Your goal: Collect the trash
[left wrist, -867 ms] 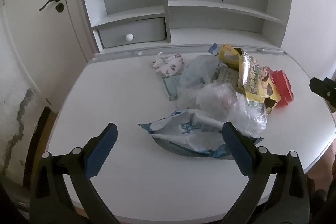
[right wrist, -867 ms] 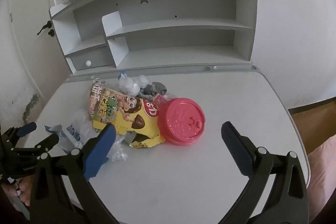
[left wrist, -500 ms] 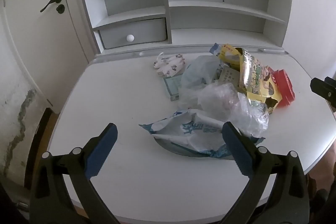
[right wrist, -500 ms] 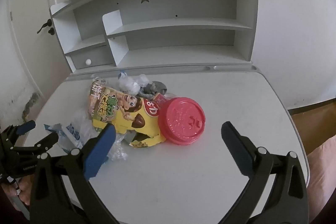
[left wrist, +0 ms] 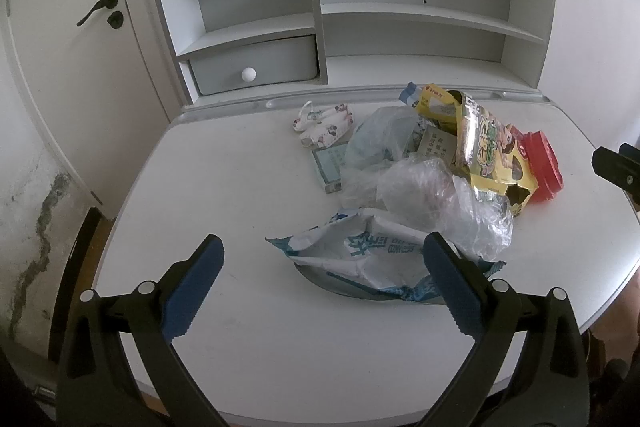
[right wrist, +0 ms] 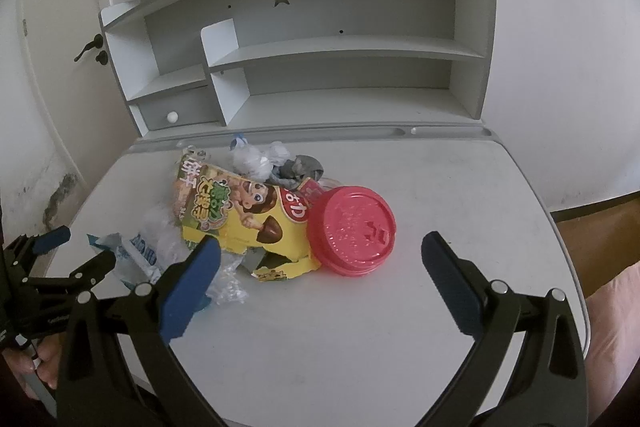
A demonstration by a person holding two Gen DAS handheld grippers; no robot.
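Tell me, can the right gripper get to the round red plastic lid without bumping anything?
Probably yes. The right gripper is open and the round red plastic lid lies just ahead between its fingers, with bare white desk on its right. Only the yellow snack bag touches the lid's left edge.

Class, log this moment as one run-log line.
left gripper: open, empty | right gripper: open, empty | trash: wrapper, snack box, red lid on desk

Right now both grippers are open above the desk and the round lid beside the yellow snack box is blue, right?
Not quite: the round lid is red, as the right wrist view shows. It does sit beside the yellow snack box, and both the left gripper and right gripper are open.
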